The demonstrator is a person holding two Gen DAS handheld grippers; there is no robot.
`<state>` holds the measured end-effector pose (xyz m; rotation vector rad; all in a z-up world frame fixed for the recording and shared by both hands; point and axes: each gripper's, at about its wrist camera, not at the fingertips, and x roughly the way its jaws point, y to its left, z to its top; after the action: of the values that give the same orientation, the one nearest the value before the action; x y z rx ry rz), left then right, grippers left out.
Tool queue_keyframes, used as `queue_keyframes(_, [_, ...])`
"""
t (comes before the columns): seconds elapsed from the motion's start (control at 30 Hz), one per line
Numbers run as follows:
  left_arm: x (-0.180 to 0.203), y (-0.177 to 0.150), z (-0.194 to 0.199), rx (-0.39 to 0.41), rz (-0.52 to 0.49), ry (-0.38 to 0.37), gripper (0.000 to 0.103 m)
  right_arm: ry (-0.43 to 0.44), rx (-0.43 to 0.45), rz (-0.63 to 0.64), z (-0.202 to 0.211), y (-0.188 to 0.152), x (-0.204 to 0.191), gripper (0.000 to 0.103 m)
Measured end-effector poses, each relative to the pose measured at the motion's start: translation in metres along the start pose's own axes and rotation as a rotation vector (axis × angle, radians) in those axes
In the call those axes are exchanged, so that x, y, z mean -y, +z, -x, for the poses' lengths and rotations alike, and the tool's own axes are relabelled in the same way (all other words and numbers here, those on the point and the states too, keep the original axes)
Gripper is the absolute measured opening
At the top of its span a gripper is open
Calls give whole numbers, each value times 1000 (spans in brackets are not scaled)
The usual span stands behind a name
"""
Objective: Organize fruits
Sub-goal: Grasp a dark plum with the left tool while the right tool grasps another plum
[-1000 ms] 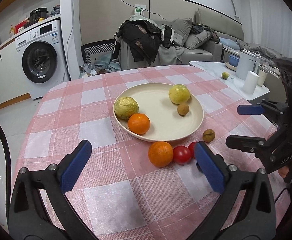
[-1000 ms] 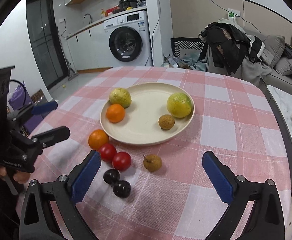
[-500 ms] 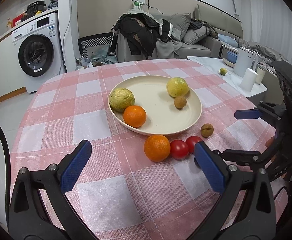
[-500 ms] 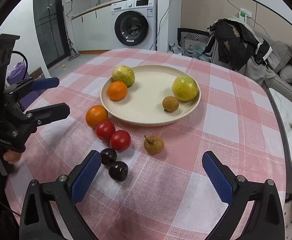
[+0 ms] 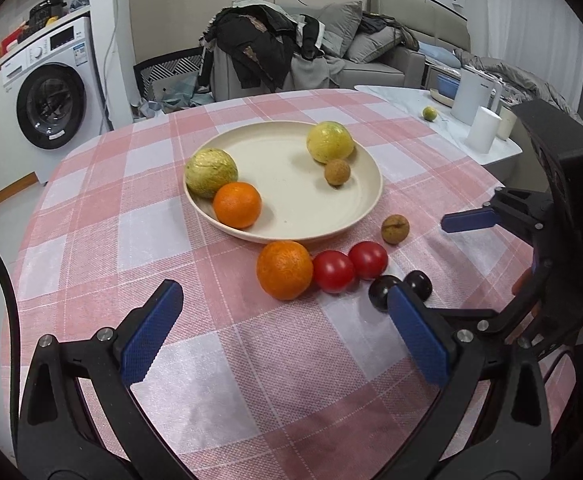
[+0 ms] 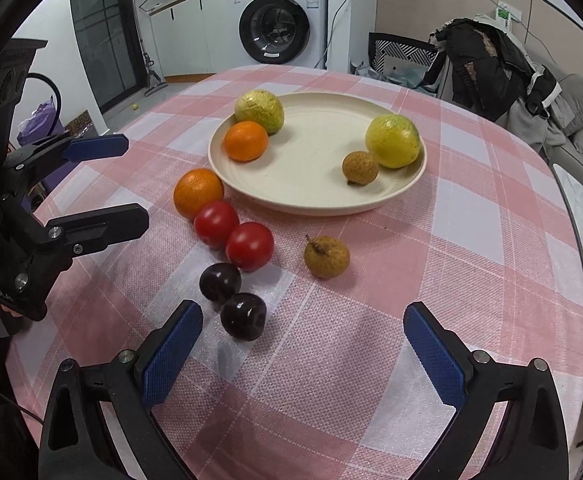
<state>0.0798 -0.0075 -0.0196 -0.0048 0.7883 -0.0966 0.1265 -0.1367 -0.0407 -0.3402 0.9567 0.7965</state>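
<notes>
— What sits on the round cream plate (image 6: 395, 196)?

— Four fruits. On one side a bumpy yellow-green round fruit (image 6: 259, 110) touches a small orange (image 6: 246, 141); on the other a smooth yellow-green fruit (image 6: 392, 141) sits just beside a little brown rough-skinned longan (image 6: 360, 167).

— And off the plate?

— The rest lie on the pink-and-white checked tablecloth (image 6: 471, 216). A second orange (image 5: 284, 269) rests just beside the plate's near rim, touching the first of two red tomatoes (image 5: 334, 271); the other tomato (image 5: 368, 259) presses against that one. Two dark purple plums (image 6: 220, 282) (image 6: 243, 315) lie together nearer the tools, and a loose tan longan with a stem (image 6: 326, 257) sits apart from the row, near the plate.

— How do the tongs stand?

— The left gripper (image 5: 281, 338) hangs over the cloth with its blue-padded fingers spread wide, holding nothing; the orange off the plate lies ahead of the gap. The right gripper (image 6: 301, 350) is likewise spread and empty, one blue pad (image 6: 169, 354) just beside the nearer plum.

— Anything behind?

— A white washing machine (image 6: 281, 16) and a grey sofa heaped with dark clothes (image 5: 259, 46).
</notes>
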Motion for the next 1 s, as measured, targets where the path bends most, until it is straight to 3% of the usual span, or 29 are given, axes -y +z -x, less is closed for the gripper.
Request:
queue_keyframes(0.27, [9,-3,-2,-32,-21,-45,102,71,-13,31,-1,-3,-8,96])
queue_keyframes(0.6, [21,-8,-3,-50,-73,-69,101,77,-20,66,-4,-5,-17,55])
queue_keyframes(1.0, [22,-9,-5,-62,-73,-96,101,77,-3,105,-3,-7,-24,29])
